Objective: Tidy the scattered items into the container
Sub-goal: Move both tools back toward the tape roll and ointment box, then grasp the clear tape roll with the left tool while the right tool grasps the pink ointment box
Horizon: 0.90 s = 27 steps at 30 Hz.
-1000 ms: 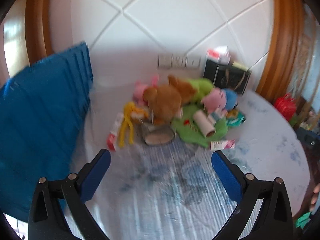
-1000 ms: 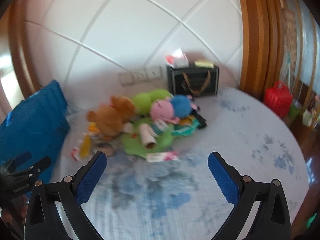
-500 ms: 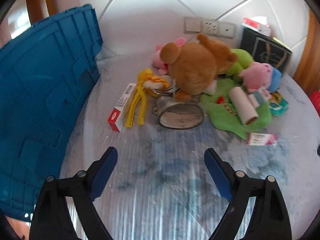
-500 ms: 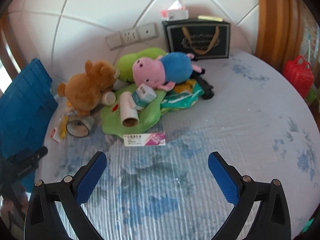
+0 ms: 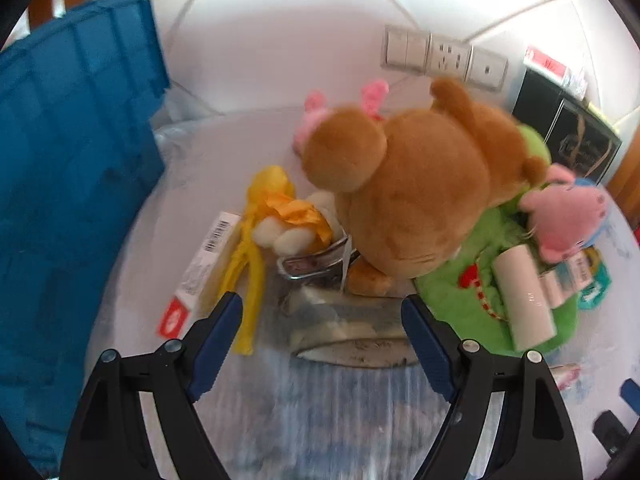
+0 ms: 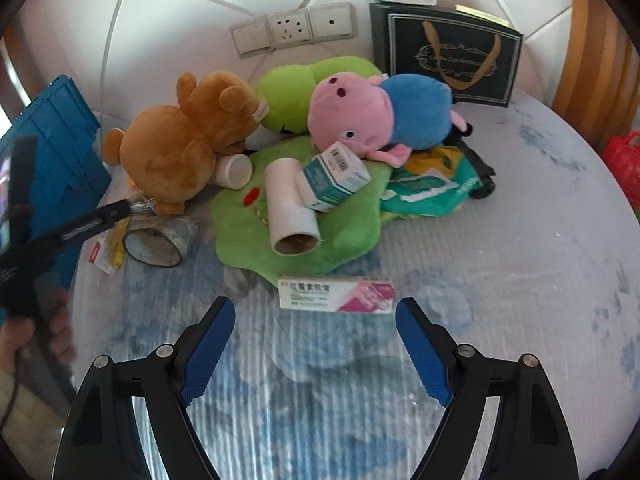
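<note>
Both grippers hang open over a cluttered table, nothing yet in the blue crate [image 5: 72,184], which stands at the left edge beside the pile.

The left gripper [image 5: 322,330], fingers wide and empty, faces a tape roll [image 5: 348,328] lying on its side just in front of a brown bear [image 5: 408,200]. The risk here is likely a crowded grasp: the roll lies close against a metal clip [image 5: 316,264], the bear's foot and a yellow toy [image 5: 260,240], so closing fingers could catch a neighbour or send the roll rolling away. The view is blurred, so exact contact between them cannot be told.

The right gripper [image 6: 310,338], fingers likewise wide and empty, is lined up on a flat pink-and-white box [image 6: 338,289] lying apart from the heap on the cloth. Being low and flat, it may slide ahead of the fingers or slip out rather than lift.

Behind it a cardboard tube [image 6: 290,212] and a teal carton [image 6: 334,178] rest on a green plush [image 6: 320,236], under a pink pig [image 6: 360,118]; tugging any one could probably topple the rest. A red-ended box [image 5: 200,276] lies nearest the crate.
</note>
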Each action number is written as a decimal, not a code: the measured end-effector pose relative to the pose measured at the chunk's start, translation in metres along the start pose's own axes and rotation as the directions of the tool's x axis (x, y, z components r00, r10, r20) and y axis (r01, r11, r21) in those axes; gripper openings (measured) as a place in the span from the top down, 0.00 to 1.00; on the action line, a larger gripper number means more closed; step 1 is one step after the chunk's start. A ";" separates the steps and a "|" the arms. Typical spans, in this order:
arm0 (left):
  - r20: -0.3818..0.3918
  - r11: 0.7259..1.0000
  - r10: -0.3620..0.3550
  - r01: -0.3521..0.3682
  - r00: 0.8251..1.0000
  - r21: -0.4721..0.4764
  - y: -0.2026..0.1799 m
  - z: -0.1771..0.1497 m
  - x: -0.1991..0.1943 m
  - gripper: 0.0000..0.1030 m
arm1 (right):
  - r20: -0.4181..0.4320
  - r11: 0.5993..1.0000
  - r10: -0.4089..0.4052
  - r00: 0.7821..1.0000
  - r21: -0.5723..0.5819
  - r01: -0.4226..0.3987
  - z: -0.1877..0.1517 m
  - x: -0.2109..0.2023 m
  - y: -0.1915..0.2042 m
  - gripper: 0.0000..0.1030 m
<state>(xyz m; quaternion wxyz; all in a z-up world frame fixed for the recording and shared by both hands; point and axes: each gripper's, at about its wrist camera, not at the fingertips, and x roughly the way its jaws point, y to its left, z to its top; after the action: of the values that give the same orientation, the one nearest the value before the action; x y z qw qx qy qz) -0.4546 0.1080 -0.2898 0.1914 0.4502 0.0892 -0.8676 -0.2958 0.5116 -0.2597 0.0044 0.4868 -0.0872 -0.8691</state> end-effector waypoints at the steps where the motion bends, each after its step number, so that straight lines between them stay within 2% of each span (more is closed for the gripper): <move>1: -0.016 1.000 0.002 -0.002 1.000 0.002 0.000 -0.002 0.010 0.20 | -0.006 1.000 0.001 1.000 -0.006 -0.001 0.001 0.003 0.002 0.19; 2: -0.031 1.000 -0.005 0.005 1.000 0.004 0.001 -0.006 0.017 0.20 | -0.008 1.000 0.001 1.000 -0.010 -0.001 0.003 0.005 0.004 0.19; 4: -0.030 0.998 -0.063 0.064 0.998 0.005 0.006 -0.017 0.017 0.20 | -0.009 1.000 0.008 1.000 -0.013 -0.008 0.006 0.010 0.007 0.19; 8: -0.038 0.997 -0.044 0.046 0.998 0.057 0.015 -0.044 0.001 0.20 | -0.012 0.999 0.029 0.999 -0.028 -0.030 0.018 0.025 0.021 0.19; 10: -0.077 0.995 -0.041 0.048 0.996 0.085 0.021 -0.062 -0.004 0.20 | -0.028 0.997 0.055 0.998 -0.044 -0.056 0.023 0.039 0.037 0.19; 13: -0.113 0.991 0.059 -0.044 0.992 0.130 0.034 -0.083 -0.001 0.20 | -0.057 0.991 0.096 0.994 -0.088 -0.101 0.024 0.057 0.067 0.19; 14: -0.120 0.989 0.091 -0.076 0.989 0.125 0.043 -0.086 0.002 0.20 | -0.067 0.988 0.107 0.992 -0.102 -0.114 0.024 0.062 0.076 0.19; 16: -0.142 0.993 0.103 -0.093 0.984 0.075 0.060 -0.085 0.005 0.20 | -0.085 0.982 0.122 0.989 -0.136 -0.133 0.023 0.071 0.096 0.19; 19: -0.104 0.998 0.054 -0.051 0.993 0.028 0.073 -0.074 -0.009 0.20 | -0.079 0.980 0.114 0.990 -0.156 -0.125 0.023 0.073 0.107 0.19; 21: -0.067 0.998 -0.004 0.008 0.998 0.060 0.063 -0.065 -0.021 0.20 | -0.070 0.984 0.099 0.993 -0.142 -0.108 0.023 0.070 0.100 0.18; 24: -0.054 0.987 -0.097 0.103 0.994 0.121 0.039 -0.055 -0.025 0.19 | -0.055 0.994 0.054 0.997 -0.090 -0.059 0.022 0.064 0.074 0.17; 25: -0.053 0.982 -0.112 0.118 0.992 0.149 0.027 -0.050 -0.022 0.14 | -0.052 0.997 0.034 0.998 -0.068 -0.038 0.020 0.062 0.062 0.17; 27: -0.050 0.976 -0.113 0.120 0.992 0.181 0.011 -0.043 -0.011 0.12 | -0.054 1.000 -0.004 0.999 -0.027 0.002 0.016 0.060 0.041 0.17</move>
<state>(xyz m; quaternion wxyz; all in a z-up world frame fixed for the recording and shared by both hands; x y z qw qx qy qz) -0.4123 0.1148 -0.3049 0.0962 0.4769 0.0387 -0.8728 -0.3443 0.4684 -0.2954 0.0120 0.5102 -0.0744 -0.8567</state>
